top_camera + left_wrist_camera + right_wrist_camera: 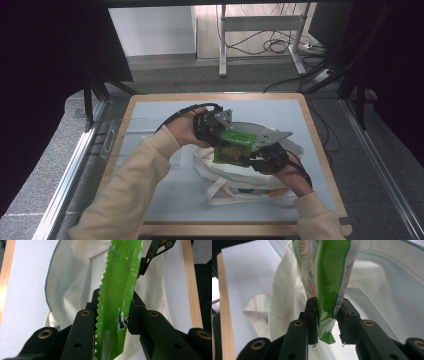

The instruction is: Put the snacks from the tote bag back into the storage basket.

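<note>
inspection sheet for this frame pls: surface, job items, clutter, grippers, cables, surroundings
Surface: pale mat on a wood-edged table.
Job's things: green snack pouch held above a white tote bag lying on the mat.
Clutter: clear tray at the table's left edge.
Grippers: left gripper and right gripper each clamp an edge of the pouch.
Cables: black gripper cable; floor cables behind.
Surroundings: desk legs, dark curtains.

Lab: dark curtains [45,75], floor cables [280,45], framed table [320,145].

tongs [327,315] w/ green packet [329,272], white bag [287,297]
</note>
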